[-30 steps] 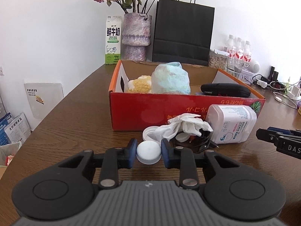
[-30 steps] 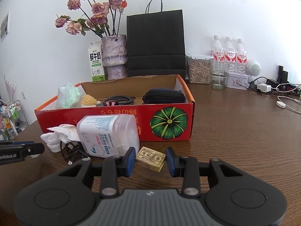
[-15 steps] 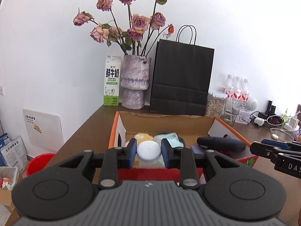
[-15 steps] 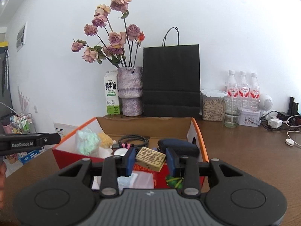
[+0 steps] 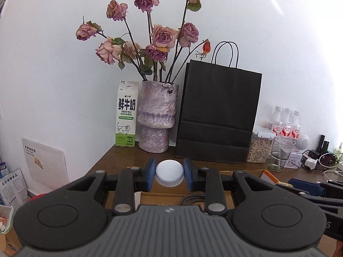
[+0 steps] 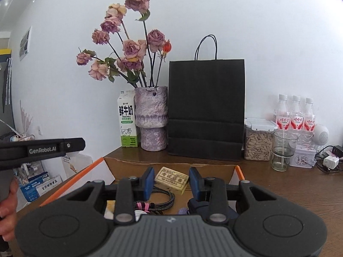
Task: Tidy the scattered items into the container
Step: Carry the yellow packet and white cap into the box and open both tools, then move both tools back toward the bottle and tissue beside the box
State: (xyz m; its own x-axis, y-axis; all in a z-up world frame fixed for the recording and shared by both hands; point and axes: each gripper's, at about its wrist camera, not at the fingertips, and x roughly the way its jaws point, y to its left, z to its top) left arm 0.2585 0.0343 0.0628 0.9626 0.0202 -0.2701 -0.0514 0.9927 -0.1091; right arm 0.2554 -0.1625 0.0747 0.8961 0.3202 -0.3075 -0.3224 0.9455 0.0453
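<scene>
My left gripper (image 5: 169, 174) is shut on a round white cap (image 5: 169, 175) and holds it in the air over the open cardboard box (image 5: 270, 174). My right gripper (image 6: 171, 181) is shut on a small tan eraser block (image 6: 172, 179) with black print, held above the same box (image 6: 97, 165), whose orange rim and brown inside show below. A braided cable (image 6: 159, 201) and a dark pouch (image 6: 194, 206) lie in the box under the right gripper. The left gripper's side (image 6: 42, 148) shows at the left of the right wrist view.
Behind the box stand a milk carton (image 5: 126, 115), a purple vase of dried roses (image 5: 157, 115) and a black paper bag (image 5: 218, 115). A seed jar (image 6: 258, 142), a glass (image 6: 283, 152), water bottles (image 6: 295, 115) and chargers with cables (image 5: 317, 160) are at the back right.
Both grippers have lifted off the table with the cap and the eraser and moved forward over the box. The items on the table in front of the box have dropped out of view.
</scene>
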